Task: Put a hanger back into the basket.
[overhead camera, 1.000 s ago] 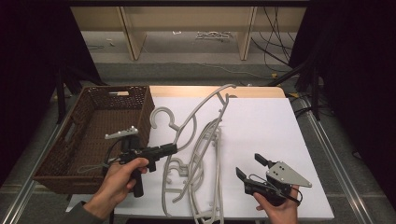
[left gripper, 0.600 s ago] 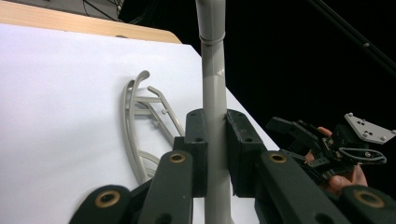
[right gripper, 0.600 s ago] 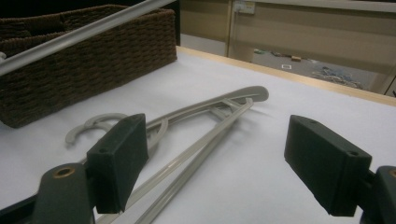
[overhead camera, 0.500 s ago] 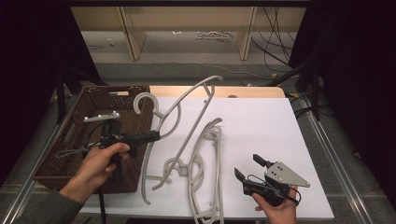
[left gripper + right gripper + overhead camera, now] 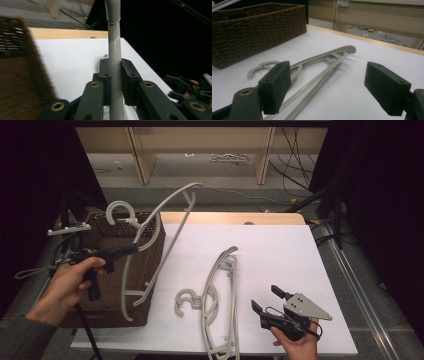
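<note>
Hangers are the whole story here: pale grey plastic ones, smooth and thin-barred, with curled open hooks. One hanger (image 5: 155, 240) is up in the air over the left side, tilted with its hook (image 5: 119, 210) above the wicker basket (image 5: 107, 312), and the left tool (image 5: 127, 249) is clenched on one of its bars; in the left gripper view that bar (image 5: 115, 65) runs straight up between the two black pads (image 5: 104, 75), squeezed tight. The basket itself is dark brown, coarse woven, boxy, sitting at the left edge of the white worktop (image 5: 280, 250). Another grey hanger (image 5: 220, 300) lies flat on the worktop near the middle, hook pointing left. The right tool (image 5: 267, 299) rests low at the near right in a hand (image 5: 295, 342), jaws spread wide, gripping nothing, just right of that flat hanger.
</note>
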`<state>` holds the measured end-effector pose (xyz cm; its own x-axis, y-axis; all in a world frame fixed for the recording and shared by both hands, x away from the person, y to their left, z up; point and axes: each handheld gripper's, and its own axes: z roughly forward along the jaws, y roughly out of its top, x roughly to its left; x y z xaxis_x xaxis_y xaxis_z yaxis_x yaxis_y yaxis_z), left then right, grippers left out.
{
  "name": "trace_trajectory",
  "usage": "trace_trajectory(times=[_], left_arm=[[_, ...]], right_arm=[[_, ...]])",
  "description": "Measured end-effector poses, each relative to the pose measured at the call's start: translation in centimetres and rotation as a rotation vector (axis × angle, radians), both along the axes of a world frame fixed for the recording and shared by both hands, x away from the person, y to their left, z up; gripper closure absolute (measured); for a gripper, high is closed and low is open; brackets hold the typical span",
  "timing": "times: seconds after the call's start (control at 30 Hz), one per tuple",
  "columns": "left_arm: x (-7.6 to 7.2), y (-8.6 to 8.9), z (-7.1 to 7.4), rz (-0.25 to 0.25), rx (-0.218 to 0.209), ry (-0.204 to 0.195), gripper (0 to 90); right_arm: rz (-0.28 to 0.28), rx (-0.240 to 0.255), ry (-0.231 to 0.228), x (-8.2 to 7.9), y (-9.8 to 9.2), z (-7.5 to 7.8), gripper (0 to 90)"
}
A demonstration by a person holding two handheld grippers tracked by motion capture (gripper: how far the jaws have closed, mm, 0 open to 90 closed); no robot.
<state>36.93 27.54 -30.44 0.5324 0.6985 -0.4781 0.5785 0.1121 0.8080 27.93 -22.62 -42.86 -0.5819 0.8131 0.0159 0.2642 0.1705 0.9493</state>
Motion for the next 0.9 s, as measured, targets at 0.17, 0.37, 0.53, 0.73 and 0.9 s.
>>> trace_trajectory(times=[0.17,0.37,0.53,0.73,0.9], left_arm=[[0.7,2.7,0.8,0.062,0.009,-0.021,79.8],[1.7,5.2,1.6,0.106,0.054,-0.045,79.8],[2.2,6.1,1.4,0.089,0.12,-0.047,79.8],[2.8,7.6,0.6,0.083,0.19,-0.052,79.8],[3.2,9.3,-0.3,0.113,0.221,-0.06,79.8]], right_arm=[[-0.001,0.004,-0.002,0.0,0.0,-0.1,22.4],[-0.002,0.004,-0.004,0.1,0.1,-0.1,22.4],[0.0,0.004,-0.005,0.1,0.1,-0.1,22.4],[0.002,-0.006,0.007,0.2,0.1,-0.2,22.4],[0.001,0.003,0.007,0.3,0.2,-0.4,22.4]])
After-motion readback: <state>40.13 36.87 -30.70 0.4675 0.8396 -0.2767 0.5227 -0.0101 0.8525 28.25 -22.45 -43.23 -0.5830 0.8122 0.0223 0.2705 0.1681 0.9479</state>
